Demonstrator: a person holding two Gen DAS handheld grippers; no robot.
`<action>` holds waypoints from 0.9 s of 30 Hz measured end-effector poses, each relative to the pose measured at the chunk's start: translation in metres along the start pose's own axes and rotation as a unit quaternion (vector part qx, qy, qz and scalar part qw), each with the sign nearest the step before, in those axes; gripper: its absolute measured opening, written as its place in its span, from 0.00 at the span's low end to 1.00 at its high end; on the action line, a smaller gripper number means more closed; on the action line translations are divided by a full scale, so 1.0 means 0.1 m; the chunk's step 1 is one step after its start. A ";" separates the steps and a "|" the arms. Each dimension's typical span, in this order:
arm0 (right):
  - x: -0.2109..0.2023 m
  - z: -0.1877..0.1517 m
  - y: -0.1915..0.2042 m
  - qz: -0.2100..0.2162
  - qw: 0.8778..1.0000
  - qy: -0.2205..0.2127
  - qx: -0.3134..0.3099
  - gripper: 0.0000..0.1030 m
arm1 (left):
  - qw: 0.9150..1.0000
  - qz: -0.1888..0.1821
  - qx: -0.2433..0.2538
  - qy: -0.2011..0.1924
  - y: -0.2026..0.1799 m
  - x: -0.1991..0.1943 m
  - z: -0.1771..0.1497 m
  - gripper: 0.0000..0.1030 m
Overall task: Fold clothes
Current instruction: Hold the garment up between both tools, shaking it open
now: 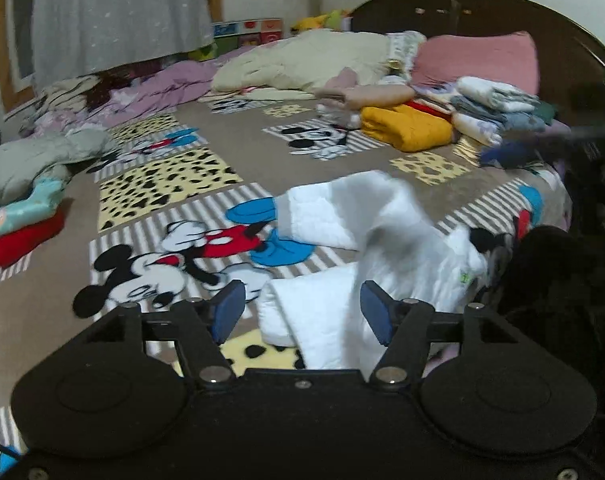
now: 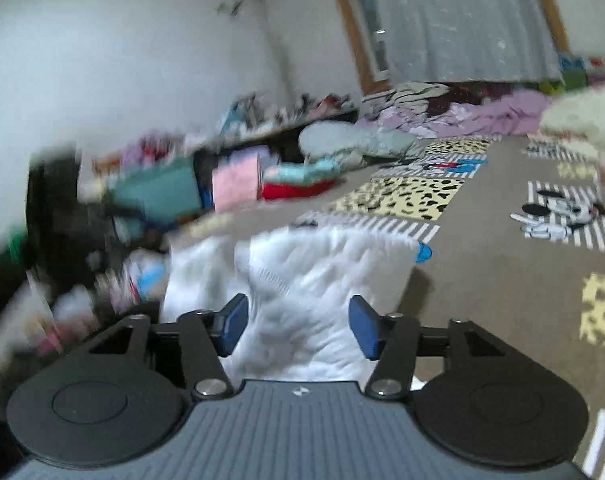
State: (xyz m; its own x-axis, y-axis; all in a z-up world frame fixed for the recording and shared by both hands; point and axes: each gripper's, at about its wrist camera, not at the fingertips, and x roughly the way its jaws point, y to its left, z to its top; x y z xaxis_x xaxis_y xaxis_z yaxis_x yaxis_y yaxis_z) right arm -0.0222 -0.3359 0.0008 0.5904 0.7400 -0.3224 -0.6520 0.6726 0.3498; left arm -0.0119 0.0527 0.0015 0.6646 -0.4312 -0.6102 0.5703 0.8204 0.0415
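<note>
My left tongs [image 1: 302, 312] and right tongs [image 2: 298, 326] are both spread wide, pinching nothing. The white quilted garment [image 1: 366, 232] lies rumpled on the cartoon-print blanket [image 1: 262, 152], between and just ahead of each pair's fingers.

Cartoon-blanketed bed [image 1: 242, 140], white garment [image 1: 342, 240] atop

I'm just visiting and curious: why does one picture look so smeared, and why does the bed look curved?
Right wrist view: heavy motion blur smears the white garment and the clutter at left; the right tool itself stays sharp. Left wrist view: mostly crisp, the folded yellow garment is clear, with blur only at the far right edge. Both views: fisheye lenses bend the patterned bedspread; the lighting is dim and flat, with no glare.
</note>
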 end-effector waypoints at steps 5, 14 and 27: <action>0.13 0.33 -0.08 -0.026 0.999 0.002 -0.046 0.65 | 0.999 -0.024 0.013 0.024 -0.13 0.05 -0.10 0.64; 1.02 0.62 0.51 0.042 0.929 0.183 -0.319 0.74 | 0.995 -0.058 0.035 0.078 -0.37 0.20 -0.30 0.68; 1.98 0.54 0.79 0.135 0.819 0.373 -0.414 0.70 | 0.987 -0.048 0.035 0.151 -0.47 0.59 -0.61 0.59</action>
State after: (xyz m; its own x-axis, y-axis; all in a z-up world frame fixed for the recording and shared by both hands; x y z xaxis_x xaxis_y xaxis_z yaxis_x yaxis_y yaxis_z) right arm 0.0692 -0.1360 0.0122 0.1174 0.4454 -0.8876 -0.9925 0.0220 -0.1202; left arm -0.0291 0.0111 -0.0843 0.4372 -0.3651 -0.8219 0.6623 0.7490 0.0196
